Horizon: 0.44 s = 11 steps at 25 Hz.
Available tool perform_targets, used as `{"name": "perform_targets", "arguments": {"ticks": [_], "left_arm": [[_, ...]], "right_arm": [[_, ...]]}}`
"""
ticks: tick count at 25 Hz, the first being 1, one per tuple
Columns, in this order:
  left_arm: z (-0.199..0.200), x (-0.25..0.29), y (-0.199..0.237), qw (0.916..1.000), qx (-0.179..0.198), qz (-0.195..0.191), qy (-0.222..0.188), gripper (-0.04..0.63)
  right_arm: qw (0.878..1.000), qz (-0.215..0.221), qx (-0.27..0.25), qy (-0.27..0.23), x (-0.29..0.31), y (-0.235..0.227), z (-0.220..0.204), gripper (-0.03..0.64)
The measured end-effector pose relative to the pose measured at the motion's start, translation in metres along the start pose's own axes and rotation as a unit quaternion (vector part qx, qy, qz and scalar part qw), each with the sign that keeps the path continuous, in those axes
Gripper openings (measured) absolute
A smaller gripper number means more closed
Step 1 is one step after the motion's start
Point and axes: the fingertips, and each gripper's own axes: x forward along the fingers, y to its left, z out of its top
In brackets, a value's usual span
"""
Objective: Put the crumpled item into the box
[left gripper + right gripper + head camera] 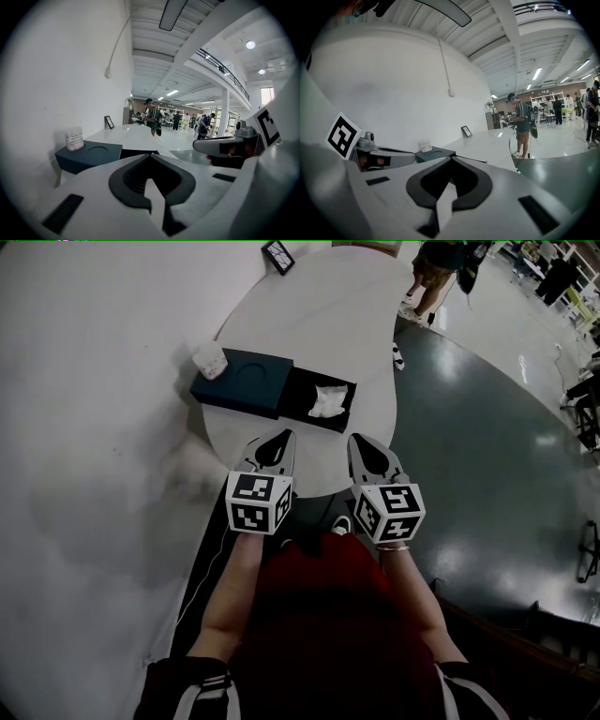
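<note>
Two tools are held at the near edge of the table (319, 296): the left gripper (278, 448) and the right gripper (366, 451), each with its jaws pressed together on nothing. The crumpled white item (328, 401) lies in the black open tray (300, 390) adjoining the teal box (242, 381) by the table's left edge. It is ahead of both tools and judged slightly nearer the right gripper. A small white printed container (210, 360) is set on the box's far corner.
</note>
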Motion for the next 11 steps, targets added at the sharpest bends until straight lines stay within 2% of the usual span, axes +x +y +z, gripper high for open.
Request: {"name": "perform_targets", "arguments": {"ticks": [11], "left_arm": [[-0.005, -0.019, 0.006, 0.9999, -0.008, -0.008, 0.001, 0.023]], "right_arm": [[1.0, -0.011, -0.016, 0.002, -0.007, 0.017, -0.002, 0.015]]}}
